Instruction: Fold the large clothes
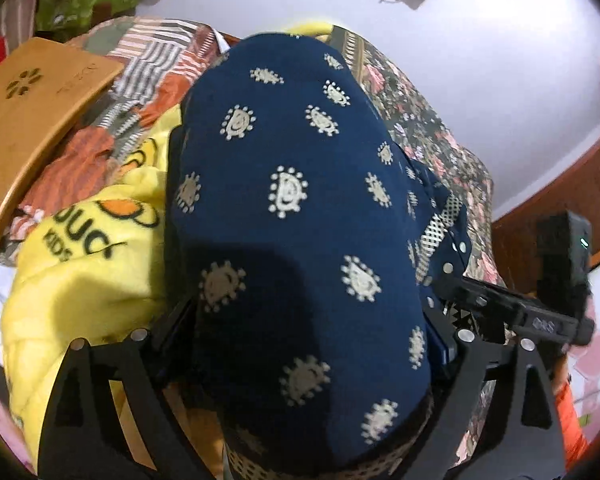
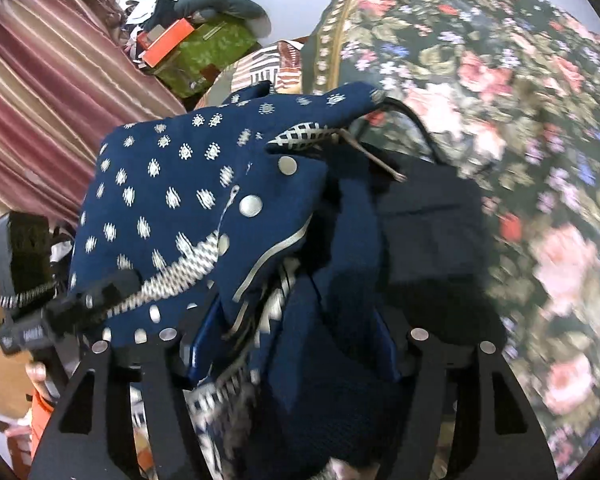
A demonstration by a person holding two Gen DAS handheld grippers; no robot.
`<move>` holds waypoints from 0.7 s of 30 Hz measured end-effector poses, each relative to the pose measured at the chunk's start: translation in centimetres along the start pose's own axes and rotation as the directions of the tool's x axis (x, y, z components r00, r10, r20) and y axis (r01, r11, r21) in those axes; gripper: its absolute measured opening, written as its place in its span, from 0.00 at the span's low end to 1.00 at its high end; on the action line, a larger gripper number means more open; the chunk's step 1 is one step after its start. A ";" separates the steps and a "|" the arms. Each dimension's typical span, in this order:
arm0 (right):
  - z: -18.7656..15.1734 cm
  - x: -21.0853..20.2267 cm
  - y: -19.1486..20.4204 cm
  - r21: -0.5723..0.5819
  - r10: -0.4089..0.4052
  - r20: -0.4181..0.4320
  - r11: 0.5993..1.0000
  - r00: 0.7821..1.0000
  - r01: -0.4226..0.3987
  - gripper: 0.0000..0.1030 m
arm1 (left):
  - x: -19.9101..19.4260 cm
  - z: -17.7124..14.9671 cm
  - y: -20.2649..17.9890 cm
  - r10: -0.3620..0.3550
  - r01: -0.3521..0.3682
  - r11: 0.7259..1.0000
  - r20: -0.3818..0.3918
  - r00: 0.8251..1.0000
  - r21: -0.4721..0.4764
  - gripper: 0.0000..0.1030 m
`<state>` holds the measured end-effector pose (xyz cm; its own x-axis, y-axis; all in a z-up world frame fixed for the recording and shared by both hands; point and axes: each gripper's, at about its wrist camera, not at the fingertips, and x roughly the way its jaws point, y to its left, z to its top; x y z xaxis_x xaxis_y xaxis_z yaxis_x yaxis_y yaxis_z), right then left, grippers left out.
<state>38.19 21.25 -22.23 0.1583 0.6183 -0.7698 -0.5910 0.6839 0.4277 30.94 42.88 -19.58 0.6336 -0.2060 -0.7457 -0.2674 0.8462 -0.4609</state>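
A navy blue garment [image 1: 292, 208] with white sun-like motifs and a patterned border fills the left wrist view. It drapes over and between my left gripper [image 1: 304, 344], which is shut on it; the fingertips are hidden by cloth. In the right wrist view the same navy garment [image 2: 172, 200], with round metal buttons [image 2: 250, 205], bunches between the fingers of my right gripper [image 2: 296, 352], which is shut on it. The right gripper also shows in the left wrist view [image 1: 512, 308] at the garment's right edge. The left gripper shows in the right wrist view [image 2: 60, 312] at the lower left.
The bed carries a dark floral sheet [image 2: 500, 120], a yellow duck-print blanket [image 1: 84, 264] and a striped patchwork cloth [image 1: 148, 80]. A wooden lap table [image 1: 32, 100] lies at the left. Maroon striped curtains [image 2: 40, 100] and a green box [image 2: 208, 52] are behind.
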 end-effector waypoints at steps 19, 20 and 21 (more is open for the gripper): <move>-8.1 -23.7 13.3 -0.193 0.003 0.484 0.976 0.875 0.103 0.60 | -25.0 -9.5 -17.0 0.137 -0.273 0.931 0.460 0.877 0.242 0.90; -9.1 -25.3 14.1 -0.204 0.014 0.519 0.973 0.854 0.108 0.60 | -26.6 -10.5 -18.0 0.127 -0.280 0.926 0.492 0.861 0.252 0.90; -10.0 -26.6 14.8 -0.212 0.021 0.552 0.970 0.834 0.116 0.60 | -27.9 -11.4 -18.7 0.118 -0.284 0.923 0.513 0.850 0.260 0.90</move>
<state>17.32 11.05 -0.16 0.5563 0.7434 -0.3713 -0.7226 0.6534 0.2257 10.02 27.19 4.41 0.8796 0.1762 -0.4418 -0.2381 0.9672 -0.0882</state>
